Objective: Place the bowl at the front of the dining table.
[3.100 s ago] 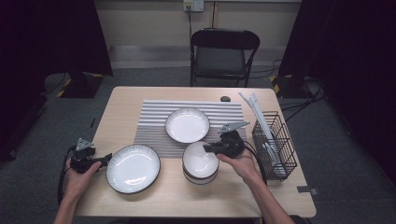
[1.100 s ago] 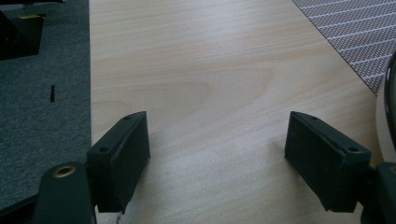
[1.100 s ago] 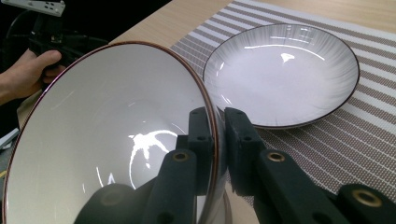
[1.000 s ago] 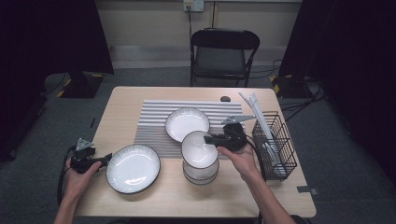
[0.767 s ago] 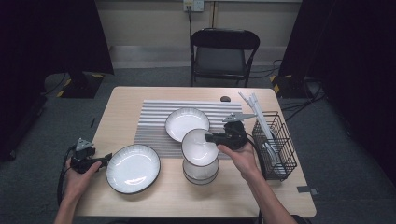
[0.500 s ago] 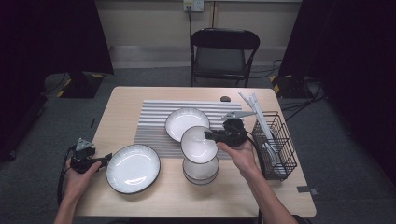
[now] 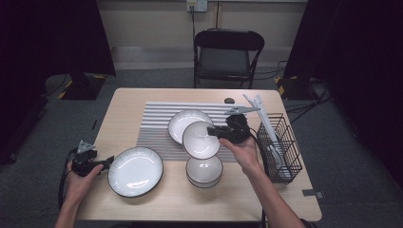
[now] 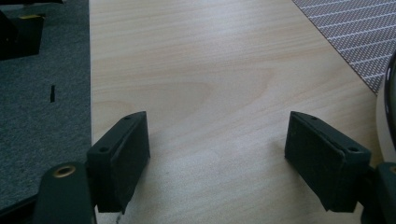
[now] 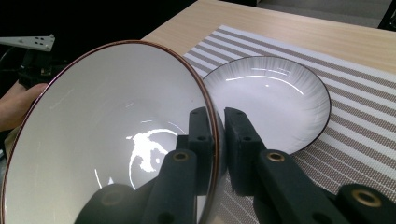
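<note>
My right gripper [image 7: 215, 132] is shut on the rim of a white bowl with a dark edge [image 7: 201, 140], holding it tilted in the air above a stack of similar bowls [image 7: 204, 172]. In the right gripper view the jaws [image 9: 215, 116] pinch the bowl's rim [image 9: 107, 135], one pad inside and one outside. A shallow white plate [image 7: 189, 123] lies on the striped mat [image 7: 154, 126] just behind the bowl. My left gripper [image 7: 107, 162] rests open on the table at the left edge of a large white plate [image 7: 135, 171]. Its jaws [image 8: 217, 130] stand wide with nothing between them.
A black wire rack [image 7: 281, 147] holding white utensils stands at the table's right side. A small dark round object [image 7: 229, 100] lies at the mat's far edge. A folding chair [image 7: 224, 52] stands beyond the table. Bare wood [image 8: 210, 70] stretches ahead of the left gripper.
The right gripper has lifted the top bowl off the stack and carried it slightly up and toward the mat. The left hand has stayed put.
</note>
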Motion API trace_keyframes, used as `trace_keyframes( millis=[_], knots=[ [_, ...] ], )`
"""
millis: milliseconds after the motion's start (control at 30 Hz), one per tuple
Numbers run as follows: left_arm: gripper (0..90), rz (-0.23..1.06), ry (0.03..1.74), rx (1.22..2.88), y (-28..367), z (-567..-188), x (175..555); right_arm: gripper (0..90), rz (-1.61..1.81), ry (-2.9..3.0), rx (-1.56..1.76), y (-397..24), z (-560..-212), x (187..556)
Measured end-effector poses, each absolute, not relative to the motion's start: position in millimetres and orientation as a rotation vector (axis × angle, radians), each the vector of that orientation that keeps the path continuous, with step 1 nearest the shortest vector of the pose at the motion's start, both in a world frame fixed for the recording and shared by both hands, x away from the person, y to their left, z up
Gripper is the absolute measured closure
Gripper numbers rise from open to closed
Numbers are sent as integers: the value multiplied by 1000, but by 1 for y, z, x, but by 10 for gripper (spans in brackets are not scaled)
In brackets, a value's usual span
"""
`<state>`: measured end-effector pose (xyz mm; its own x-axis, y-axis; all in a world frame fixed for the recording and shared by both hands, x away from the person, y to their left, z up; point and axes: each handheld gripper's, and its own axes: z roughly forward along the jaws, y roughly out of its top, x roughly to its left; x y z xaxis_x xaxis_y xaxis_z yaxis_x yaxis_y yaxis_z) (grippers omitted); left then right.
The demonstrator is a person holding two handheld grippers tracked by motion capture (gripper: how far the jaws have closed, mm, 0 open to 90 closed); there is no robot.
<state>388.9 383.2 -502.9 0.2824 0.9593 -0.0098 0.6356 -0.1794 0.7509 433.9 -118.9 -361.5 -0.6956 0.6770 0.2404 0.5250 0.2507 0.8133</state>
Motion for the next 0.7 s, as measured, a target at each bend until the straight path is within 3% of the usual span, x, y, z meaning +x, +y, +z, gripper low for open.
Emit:
trace_keyframes(
  millis=[700],
  knots=[
    [217,634,1430,1902,383,-503,389,819,1410,2328,1123,-99,-340,456]
  ],
)
